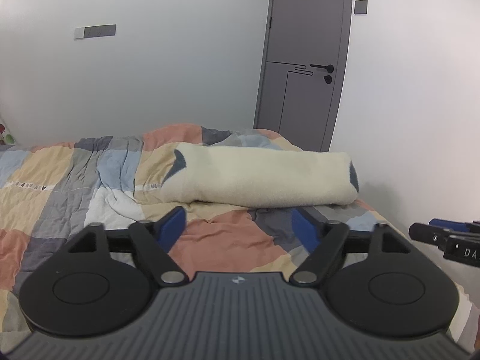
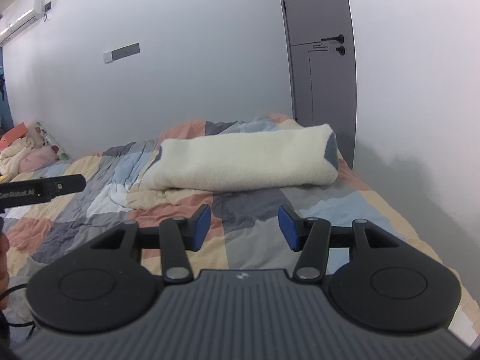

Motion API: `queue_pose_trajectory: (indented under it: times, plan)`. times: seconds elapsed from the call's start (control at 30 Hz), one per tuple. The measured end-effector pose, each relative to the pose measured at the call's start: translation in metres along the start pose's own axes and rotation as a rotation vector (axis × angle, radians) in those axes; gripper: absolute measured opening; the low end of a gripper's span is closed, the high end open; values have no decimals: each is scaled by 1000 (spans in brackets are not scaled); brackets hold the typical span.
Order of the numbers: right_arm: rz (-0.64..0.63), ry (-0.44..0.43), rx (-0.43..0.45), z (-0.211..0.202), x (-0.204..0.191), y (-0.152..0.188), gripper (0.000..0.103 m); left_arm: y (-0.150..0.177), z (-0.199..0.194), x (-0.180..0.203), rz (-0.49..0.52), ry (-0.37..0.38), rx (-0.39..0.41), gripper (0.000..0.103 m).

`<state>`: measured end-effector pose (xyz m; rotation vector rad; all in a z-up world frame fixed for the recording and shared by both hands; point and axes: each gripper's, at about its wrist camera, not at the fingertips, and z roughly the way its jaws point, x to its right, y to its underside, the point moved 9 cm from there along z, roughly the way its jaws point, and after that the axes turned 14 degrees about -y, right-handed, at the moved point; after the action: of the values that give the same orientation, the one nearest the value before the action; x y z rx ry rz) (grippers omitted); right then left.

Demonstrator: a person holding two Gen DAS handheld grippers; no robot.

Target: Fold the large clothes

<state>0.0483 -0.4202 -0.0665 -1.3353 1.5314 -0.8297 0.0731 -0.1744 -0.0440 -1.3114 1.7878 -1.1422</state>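
Note:
A cream fleece garment (image 1: 264, 177) with dark blue-grey trim lies folded into a long thick bundle across the far end of the bed; the right wrist view shows the garment (image 2: 246, 162) too. My left gripper (image 1: 240, 228) hovers over the quilt short of the bundle, jaws wide open, nothing between them. My right gripper (image 2: 244, 225) also hangs short of the bundle, jaws open to a middling gap, nothing held. The right gripper's fingers (image 1: 444, 235) show at the right edge of the left wrist view. The left gripper's finger (image 2: 45, 189) shows at the left edge of the right wrist view.
A patchwork quilt (image 1: 75, 180) in peach, blue, grey and cream covers the bed (image 2: 390, 210). A grey door (image 1: 303, 60) stands behind the bed's far right corner, with white walls around it. Pink and cream bedding (image 2: 27, 153) is piled at the far left.

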Motion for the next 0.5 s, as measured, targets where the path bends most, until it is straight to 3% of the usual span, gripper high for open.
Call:
queue_pose_trajectory:
  times: [0.1,0.17,0.2,0.4,0.47,0.5]
  plan:
    - [-10,14,7,-2,0,-3,59,-1,-2,-2,8,-21,20,96]
    - [-11,22,23,-4,1,-5,81,-2,-2,-4,3,-31,17,101]
    - [-12,18,34,-5,2,-7,84,-2,-2,-4,3,-35,13,101]
    - [-74,41,35,-7,0,-11,87,0,-2,-8,8,-63,-5,103]
    - [-66,48,38,-8,1,-11,103,-1,-3,-9,11,-71,-6,103]
    - [-61,50,45,-10,1,-11,103,-1,-3,-9,15,-79,-4,103]
